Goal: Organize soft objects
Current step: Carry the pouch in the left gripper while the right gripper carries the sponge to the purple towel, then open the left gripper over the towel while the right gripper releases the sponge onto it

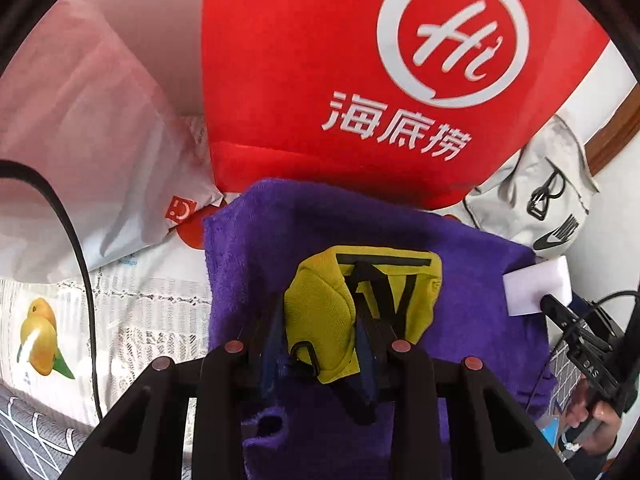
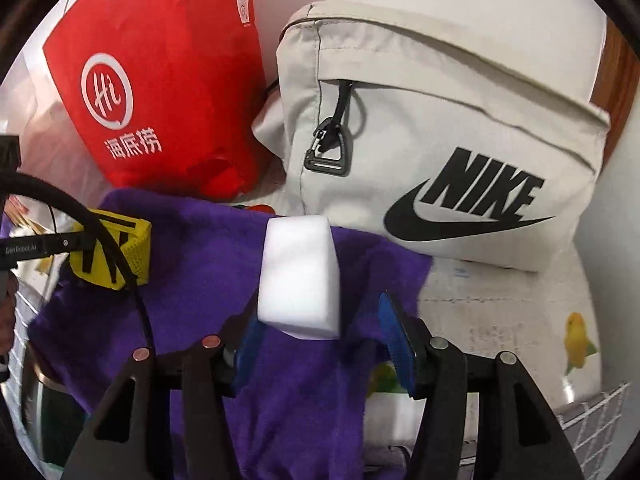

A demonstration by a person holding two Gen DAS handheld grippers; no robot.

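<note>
White wall (image 2: 616,240), brown wooden trim (image 1: 612,136).

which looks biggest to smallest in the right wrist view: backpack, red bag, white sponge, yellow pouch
1. backpack
2. red bag
3. white sponge, though nearness to the camera enlarges it
4. yellow pouch, partly hidden

Both wrist views are bright and evenly lit by soft, diffuse light, the colours of the red bag (image 1: 320,80) and purple towel (image 1: 472,280) saturated, with only faint shadows such as the one the white foam block (image 2: 300,276) throws on the towel. The fisheye lens bends straight edges strongly toward the rim, where a black circular vignette cuts off the corners. Focus is fair in the middle distance, but the parts nearest the lens are soft, and the pale backpack (image 2: 440,120) and white wall come close to washing out.
</note>
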